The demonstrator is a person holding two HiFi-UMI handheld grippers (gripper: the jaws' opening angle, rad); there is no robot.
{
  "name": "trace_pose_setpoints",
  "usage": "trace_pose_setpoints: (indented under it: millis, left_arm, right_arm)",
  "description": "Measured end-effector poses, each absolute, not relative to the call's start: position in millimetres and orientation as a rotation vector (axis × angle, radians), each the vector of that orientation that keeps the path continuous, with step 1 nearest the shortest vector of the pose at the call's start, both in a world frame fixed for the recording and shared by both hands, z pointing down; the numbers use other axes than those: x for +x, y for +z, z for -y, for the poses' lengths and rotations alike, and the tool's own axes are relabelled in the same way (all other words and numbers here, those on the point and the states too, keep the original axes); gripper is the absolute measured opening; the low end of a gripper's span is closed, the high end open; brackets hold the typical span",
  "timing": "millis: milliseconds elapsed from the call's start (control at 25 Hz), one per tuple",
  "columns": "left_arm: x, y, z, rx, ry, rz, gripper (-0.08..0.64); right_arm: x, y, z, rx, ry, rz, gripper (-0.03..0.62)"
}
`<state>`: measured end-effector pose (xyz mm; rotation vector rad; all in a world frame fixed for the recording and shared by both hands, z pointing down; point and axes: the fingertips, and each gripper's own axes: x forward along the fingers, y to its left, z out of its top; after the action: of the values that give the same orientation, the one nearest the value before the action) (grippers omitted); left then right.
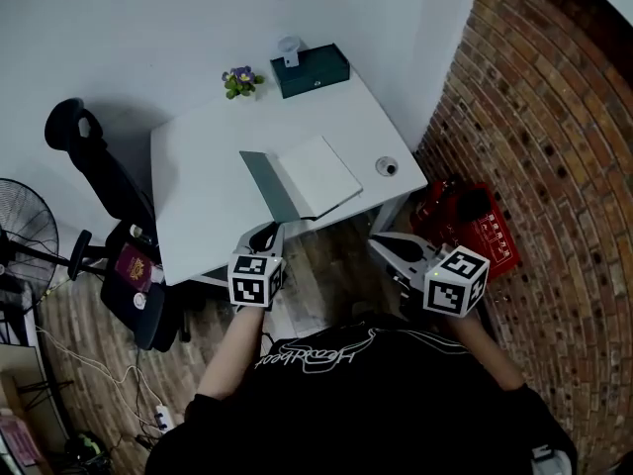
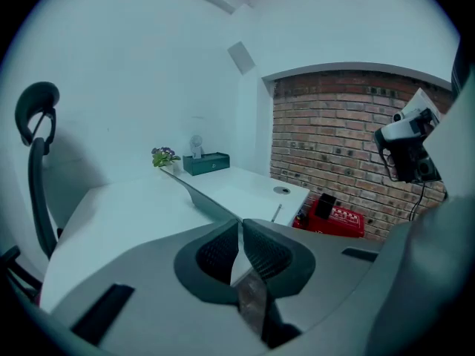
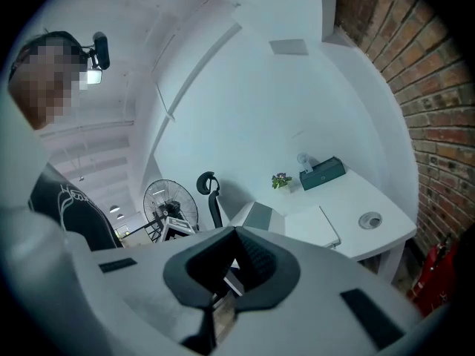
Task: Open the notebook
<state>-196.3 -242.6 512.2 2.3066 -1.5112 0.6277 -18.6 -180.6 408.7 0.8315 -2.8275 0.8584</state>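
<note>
Notebook (image 1: 315, 174) lies open on desk (image 1: 198, 176), ahead of both grippers. L gripper (image 1: 268, 234) pressed together, empty; R gripper (image 1: 384, 247) same. Opening step prob. done; next move: keep clear.

Black shirt (image 1: 376, 394) with white script; grey hand-held grippers (image 1: 265, 234) (image 1: 383, 246) carry black-and-white marker cubes (image 1: 255, 279) (image 1: 457, 280)

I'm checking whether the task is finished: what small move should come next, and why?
Probably none on the notebook: it lies open on the desk, its cover swung left and a white page showing. The left gripper and right gripper are shut, empty and short of the desk, so I'd lower both to rest.
</note>
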Motion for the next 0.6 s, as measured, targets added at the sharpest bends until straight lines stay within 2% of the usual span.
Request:
trace_pose_setpoints:
  millis: [520,560,600]
  left_arm:
    - [-208.8,538.2,228.8,2.298,0.652,1.49,0.048]
    - [-209.3,540.9,227.3,2.291,0.653,1.486,0.065]
    - [-209.8,543.7,225.3,2.279,0.654,1.48,0.119]
  right_arm:
    - [-14.2,413.5,166.1,0.895,0.835,2.806,0.002]
    - [-14.6,414.5,164.1,0.891,0.836,2.804,0.002]
    - [-14.9,415.0,162.5,0.886,0.836,2.804,0.002]
